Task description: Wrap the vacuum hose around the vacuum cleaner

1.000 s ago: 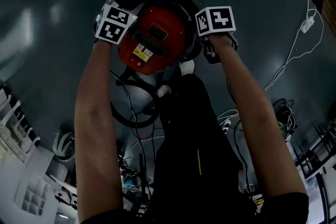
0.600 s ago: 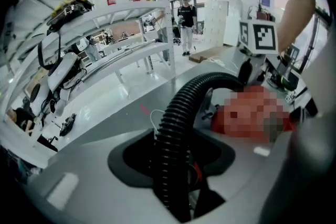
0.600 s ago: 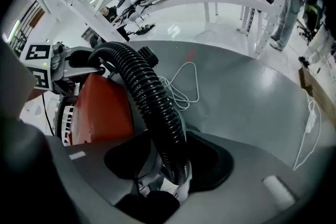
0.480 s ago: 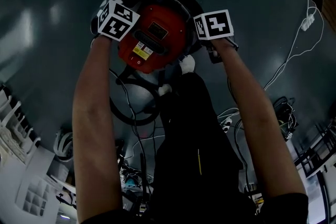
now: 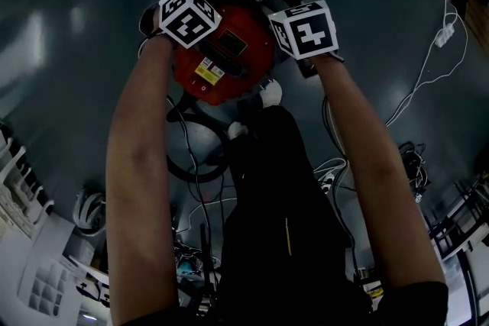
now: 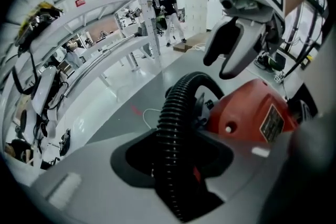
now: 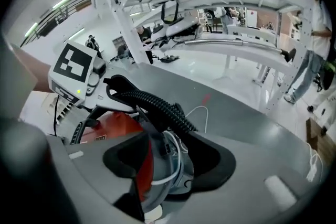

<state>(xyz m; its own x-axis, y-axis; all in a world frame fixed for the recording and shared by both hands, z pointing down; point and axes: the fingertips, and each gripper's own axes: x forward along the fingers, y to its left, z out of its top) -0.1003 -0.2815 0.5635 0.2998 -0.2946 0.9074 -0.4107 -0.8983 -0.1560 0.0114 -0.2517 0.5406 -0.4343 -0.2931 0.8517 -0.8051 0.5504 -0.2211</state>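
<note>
The red vacuum cleaner (image 5: 229,57) stands on the dark floor under both grippers. Its black ribbed hose (image 6: 176,128) arches up from the red body (image 6: 252,113) and runs down between the jaws of my left gripper (image 6: 178,165). Those jaws are closing and touch the hose on both sides. In the head view the left gripper (image 5: 187,11) is at the vacuum's far left and the right gripper (image 5: 306,28) at its far right. My right gripper (image 7: 168,165) stands open astride the vacuum's side, with a white cord (image 7: 176,162) there and the hose (image 7: 157,105) just beyond.
A dark loop (image 5: 191,164) lies on the floor near the person's legs (image 5: 283,225). White cables (image 5: 428,80) and a power strip (image 5: 447,33) trail to the right. Shelves (image 5: 38,256) and cable clutter (image 5: 412,164) line the near edges. A person (image 6: 168,8) stands far off.
Both grippers have moved toward the far side of the vacuum. The left marker cube has turned and shifted right; the right one has edged up and left.
</note>
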